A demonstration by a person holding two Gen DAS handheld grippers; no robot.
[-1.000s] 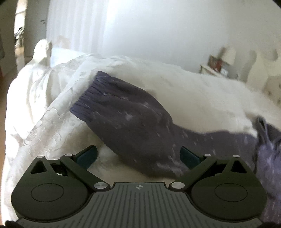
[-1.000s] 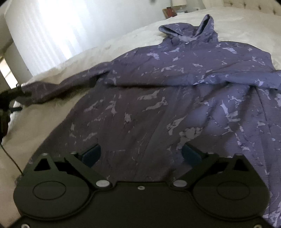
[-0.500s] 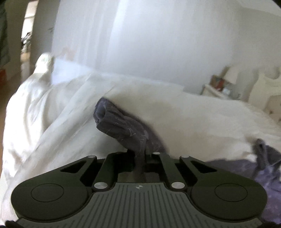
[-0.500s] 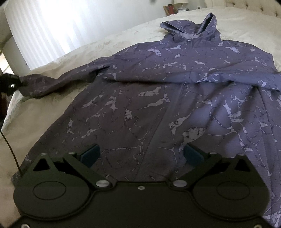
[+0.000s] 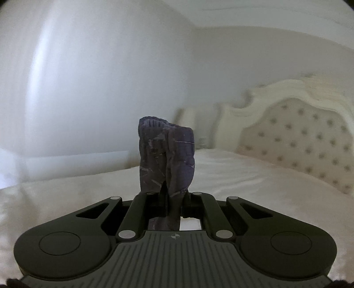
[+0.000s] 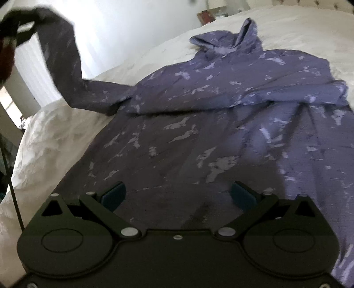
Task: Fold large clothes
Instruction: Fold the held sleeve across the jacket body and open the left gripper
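A purple hoodie (image 6: 199, 124) with pale marbled marks lies flat on the white bed, its hood (image 6: 239, 39) at the far end. Its left sleeve (image 6: 66, 66) rises off the bed toward the upper left. My left gripper (image 5: 169, 196) is shut on that sleeve's cuff (image 5: 167, 157), which sticks up bunched between the fingers; this gripper (image 6: 15, 26) also shows as a dark shape at the top left of the right wrist view. My right gripper (image 6: 178, 193) hovers open over the hoodie's lower body, nothing between its fingers.
The white bedspread (image 6: 48, 137) spreads around the hoodie, with its edge falling away at the left. A tufted cream headboard (image 5: 298, 141) stands at the far right. A nightstand with small items (image 6: 210, 13) sits beyond the bed. Bright curtains (image 5: 88, 88) fill the back.
My left gripper closed on the sleeve cuff, then lifted it high off the bed and swung toward the headboard. The sleeve now hangs in the air. The right gripper barely moved.
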